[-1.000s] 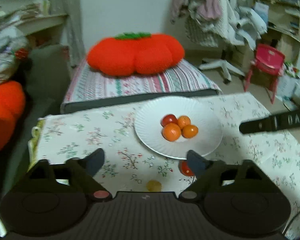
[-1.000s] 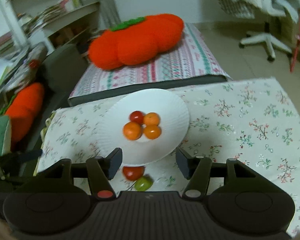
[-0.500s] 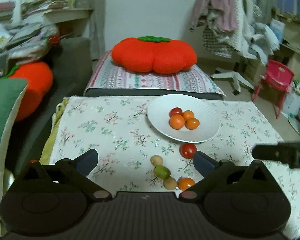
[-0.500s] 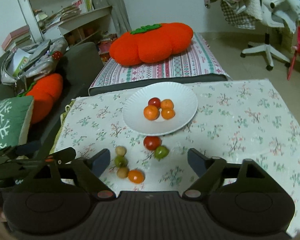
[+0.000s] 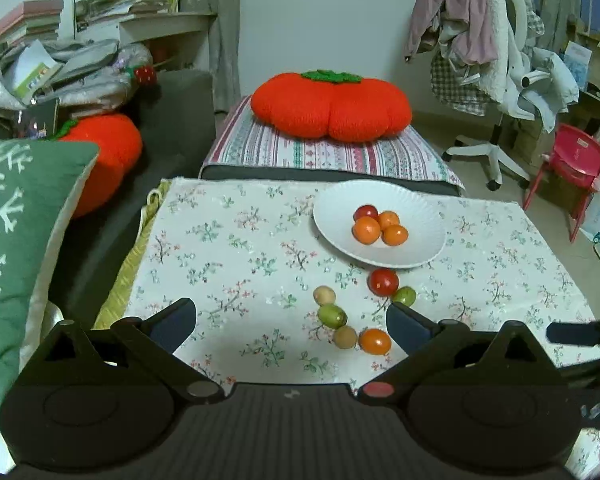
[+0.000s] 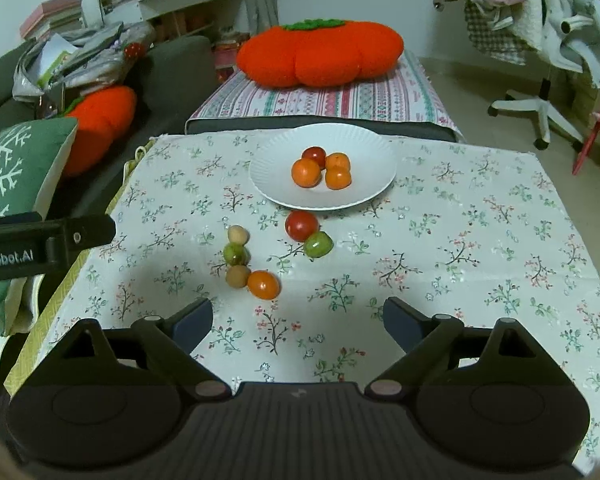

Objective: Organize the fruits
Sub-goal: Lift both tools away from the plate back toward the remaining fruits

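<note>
Both tools wide, fruit split on and off the plate

White plate (image 6: 364, 192) sits toward the far edge of the flowered tabletop (image 6: 480, 248). On the plate: 3 orange fruits (image 6: 306, 173) plus 1 red fruit (image 6: 314, 155), bunched at the middle and touching. Just in front of the plate's near rim: a red tomato (image 6: 301, 225) w/ a green fruit (image 6: 318, 244) touching it on the right. Left of those and nearer than the plate: a short line of a pale fruit (image 6: 237, 235), a 2nd green fruit (image 6: 235, 254) and a brown fruit (image 6: 237, 276), w/ an orange tomato (image 6: 263, 284) touching the brown one.

Left tool (image 5: 292, 320): fingers spread wide, nothing between them, over the tabletop's near left part, nearer than the plate. Right tool (image 6: 298, 320): jaws have just been opening, now well apart, empty, nearer than the plate and the loose fruit.

Beyond the plate, a striped bed (image 6: 340, 100) carries a big orange pumpkin cushion (image 6: 320, 54)
</note>
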### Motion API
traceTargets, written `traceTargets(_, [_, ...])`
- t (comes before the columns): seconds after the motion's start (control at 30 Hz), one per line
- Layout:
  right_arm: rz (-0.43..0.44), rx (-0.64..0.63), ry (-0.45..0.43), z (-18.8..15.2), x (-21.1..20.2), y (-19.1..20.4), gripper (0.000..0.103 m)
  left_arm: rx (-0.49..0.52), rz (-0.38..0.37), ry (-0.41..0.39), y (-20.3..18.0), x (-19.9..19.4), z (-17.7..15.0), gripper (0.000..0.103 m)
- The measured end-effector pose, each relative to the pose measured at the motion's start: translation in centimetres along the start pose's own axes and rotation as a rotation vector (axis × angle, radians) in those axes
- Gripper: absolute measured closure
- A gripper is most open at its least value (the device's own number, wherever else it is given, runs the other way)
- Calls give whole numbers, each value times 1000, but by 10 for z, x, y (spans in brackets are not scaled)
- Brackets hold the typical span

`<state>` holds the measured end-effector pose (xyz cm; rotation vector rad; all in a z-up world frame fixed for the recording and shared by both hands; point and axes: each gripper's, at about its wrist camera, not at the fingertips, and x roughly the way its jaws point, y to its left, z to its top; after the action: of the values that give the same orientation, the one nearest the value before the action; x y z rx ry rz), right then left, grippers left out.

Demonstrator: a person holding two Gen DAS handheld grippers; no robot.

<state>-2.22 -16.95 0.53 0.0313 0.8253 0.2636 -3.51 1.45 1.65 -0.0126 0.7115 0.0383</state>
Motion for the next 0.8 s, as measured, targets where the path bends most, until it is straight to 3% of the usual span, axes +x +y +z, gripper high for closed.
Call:
traceTargets(0.17, [20, 62, 13, 2, 0, -3, 10, -27, -28, 80, 11, 20, -5, 11])
traceTargets(0.33, [54, 145, 41, 9, 0, -6, 10, 25, -31, 20, 17, 14, 4, 11])
traceTargets(0.47, [36, -25, -7, 11, 7, 1, 7, 56, -28, 59, 12, 34, 8, 11])
traceTargets(0.5, [38, -59, -10, 11, 15, -1, 8, 72, -27, 67, 7, 41, 9, 11])
traceTargets(0.57, [29, -103, 43, 15, 32, -5, 21, 119, -13, 65, -2, 51, 10, 11])
traceTargets(0.63, [46, -149, 41, 18, 36, -8, 19, 150, -13, 74, -6, 60, 12, 11])
traceTargets(0.8, [76, -201, 21, 19, 51, -19, 20, 118, -38, 130, -6, 93, 11, 11])
